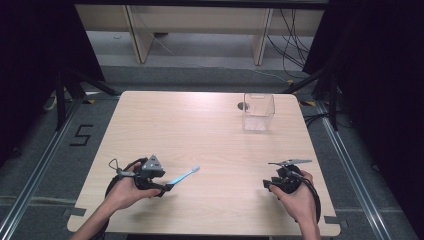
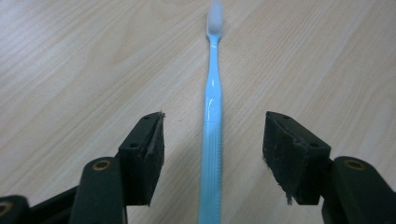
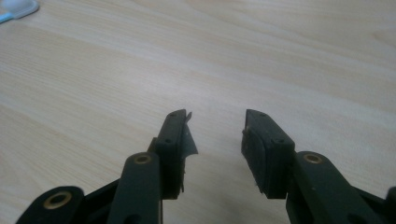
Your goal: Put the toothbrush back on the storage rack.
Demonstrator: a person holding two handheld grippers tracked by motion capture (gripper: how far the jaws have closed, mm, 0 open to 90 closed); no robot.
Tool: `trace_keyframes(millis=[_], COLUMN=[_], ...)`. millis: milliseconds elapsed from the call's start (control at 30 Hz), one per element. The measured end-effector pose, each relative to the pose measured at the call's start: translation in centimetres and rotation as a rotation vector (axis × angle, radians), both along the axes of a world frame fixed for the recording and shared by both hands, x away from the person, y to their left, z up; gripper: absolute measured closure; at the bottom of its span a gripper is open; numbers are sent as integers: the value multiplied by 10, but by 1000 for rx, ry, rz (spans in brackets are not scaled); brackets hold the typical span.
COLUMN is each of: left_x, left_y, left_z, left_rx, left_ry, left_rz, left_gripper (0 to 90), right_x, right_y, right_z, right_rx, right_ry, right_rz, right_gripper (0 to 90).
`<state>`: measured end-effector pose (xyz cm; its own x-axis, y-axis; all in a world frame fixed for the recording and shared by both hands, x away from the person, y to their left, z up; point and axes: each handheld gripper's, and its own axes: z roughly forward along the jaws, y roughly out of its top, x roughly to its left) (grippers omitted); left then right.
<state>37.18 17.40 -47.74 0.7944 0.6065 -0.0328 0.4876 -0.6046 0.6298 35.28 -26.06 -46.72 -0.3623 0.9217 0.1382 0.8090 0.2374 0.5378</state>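
1. Left gripper view: the toothbrush [image 2: 213, 121] lies flat on the table [image 2: 70, 70], running straight away from me, its ribbed blue handle passing between my two jaws and the white bristle head at the far end.
2. My left gripper [image 2: 212, 140] stands wide open. There is clear wood on both sides between each pad and the handle; nothing is gripped.
3. The long axis of the brush lines up with the gripper's own pointing direction, so the pads face the handle's two long sides. I judge this the relation that matters: a squeeze would close across the narrow width, not along the length.
4. High view: the brush [image 1: 182, 176] sits at the near left of the table, its head pointing toward the centre and slightly away from me. My left gripper [image 1: 170, 187] is right at its handle end.
5. My right gripper [image 1: 270, 184] rests well apart at the near right. In the right gripper view its jaws [image 3: 215, 135] are parted over bare wood and hold nothing, with the white brush head [image 3: 18, 7] far off at the corner.
6. The left hand is clearly the nearer one.
7. A clear container [image 1: 258, 112] stands at the far right of the table, well away from both grippers.
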Motion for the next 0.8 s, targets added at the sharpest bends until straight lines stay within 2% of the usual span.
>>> trace_keyframes(millis=[33,67,133,167,200,233,267,300,333,367,400,467,500,567,633,667,733,767,800], left_x=[3,5,11,14,17,19,22,24,29,31,33,38,40,45,48,49,51,52,53], left_y=[-3,-6,-14,-17,-22,-27,-31,-34,-38,-41,-45,-51,-53,-57,-61,-62,-64,-66,-67], left_z=[3,8,13,16,16,17,17,18,19,19,19,18,18,17,15,15,14,14,15], left_rx=[9,29,52,88,104,126,145,172,225,250,273,319,336,391,425,446,455,457,469], left_ry=[6,24,62,84,105,118,136,138,154,160,171,190,197,211,236,245,248,246,248], left_rz=[9,2,5,-11,-4,-7,-9,-25,-54,-63,-72,-106,-111,-142,-150,-160,-161,-165,-175], left_gripper=[382,383,391,391,391,394,402,408,418,432,448,479,493,538,562,569,581,591,600], right_x=[0,2,4,5,6,4,5,5,4,4,2,0,0,-2,-1,-2,-2,-2,-1], right_y=[4,6,10,11,11,14,12,11,12,13,11,16,14,16,18,20,19,21,19], right_z=[4,5,10,11,12,14,14,14,14,15,15,16,17,17,16,17,18,17,17], right_rx=[29,22,4,7,4,14,-6,-7,-3,-1,-12,21,-4,9,20,27,16,30,24], right_ry=[26,14,18,38,54,85,66,75,82,92,105,110,98,113,103,123,104,107,96], right_rz=[9,31,61,64,73,45,73,76,72,61,80,33,75,74,80,69,92,77,96], right_gripper=[602,602,605,604,605,605,605,606,606,607,607,609,609,609,609,609,609,609,610])
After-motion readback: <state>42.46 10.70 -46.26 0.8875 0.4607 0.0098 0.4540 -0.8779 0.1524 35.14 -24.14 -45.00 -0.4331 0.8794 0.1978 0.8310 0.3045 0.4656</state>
